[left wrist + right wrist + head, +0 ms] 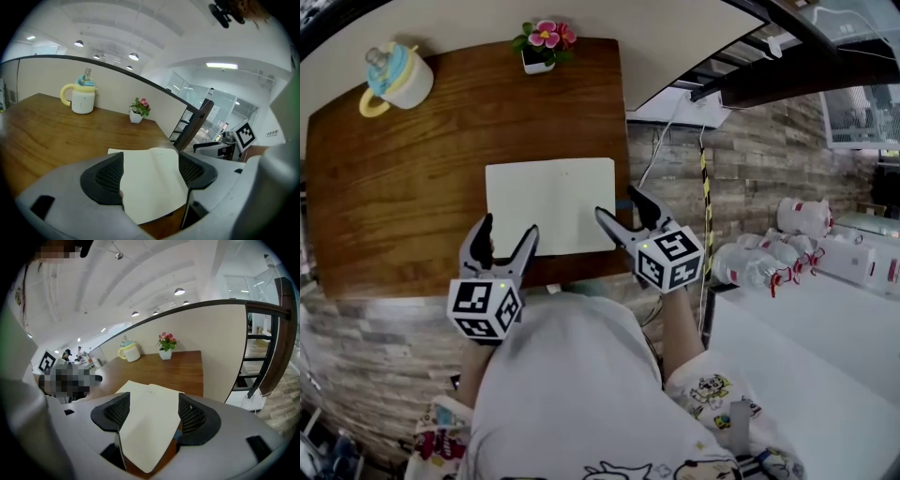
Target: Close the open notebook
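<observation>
Notebook (550, 206) lies open, flat, near the tabletop's (403, 187) front right corner; closing not yet begun. Your left gripper (508, 227) and right gripper (619, 203) hover at its near edge, jaws wide apart, holding nothing.

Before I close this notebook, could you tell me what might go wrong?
The open notebook lies by the table's right edge, so a push from the right gripper might slide it off. The left gripper, open at its near edge, could catch one thin page and crease it.
</observation>
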A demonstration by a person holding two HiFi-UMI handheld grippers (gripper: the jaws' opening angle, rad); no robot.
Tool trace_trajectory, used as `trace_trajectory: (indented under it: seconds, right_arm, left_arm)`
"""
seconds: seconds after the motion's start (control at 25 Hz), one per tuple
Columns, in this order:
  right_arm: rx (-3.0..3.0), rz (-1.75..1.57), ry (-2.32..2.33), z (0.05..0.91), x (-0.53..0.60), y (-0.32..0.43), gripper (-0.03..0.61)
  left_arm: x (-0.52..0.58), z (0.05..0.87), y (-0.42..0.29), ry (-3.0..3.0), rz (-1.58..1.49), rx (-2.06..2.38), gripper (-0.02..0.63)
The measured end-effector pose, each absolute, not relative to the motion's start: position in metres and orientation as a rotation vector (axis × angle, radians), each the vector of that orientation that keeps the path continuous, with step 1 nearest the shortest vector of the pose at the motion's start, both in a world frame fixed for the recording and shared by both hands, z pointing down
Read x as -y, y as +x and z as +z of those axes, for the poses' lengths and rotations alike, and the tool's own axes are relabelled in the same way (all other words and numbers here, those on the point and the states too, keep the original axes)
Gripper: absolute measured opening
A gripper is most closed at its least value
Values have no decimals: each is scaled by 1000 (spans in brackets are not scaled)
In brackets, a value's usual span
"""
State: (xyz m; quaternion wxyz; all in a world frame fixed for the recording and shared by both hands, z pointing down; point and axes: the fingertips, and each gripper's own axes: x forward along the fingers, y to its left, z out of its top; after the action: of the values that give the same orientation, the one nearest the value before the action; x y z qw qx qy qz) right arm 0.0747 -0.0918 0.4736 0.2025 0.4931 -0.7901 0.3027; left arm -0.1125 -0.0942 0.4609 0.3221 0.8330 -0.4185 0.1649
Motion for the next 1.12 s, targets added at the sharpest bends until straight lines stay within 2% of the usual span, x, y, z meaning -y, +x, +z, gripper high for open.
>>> trace_trajectory:
  seconds: [0.48, 1.12]
  right_arm:
    - [2080, 950, 1295, 535, 74, 77, 307]
    - [1992, 897, 1159, 572, 64, 77, 305]
  left_arm:
    - [69, 502, -117, 2025, 339, 1103, 344]
    - [29, 527, -103, 1916, 292, 1063, 344]
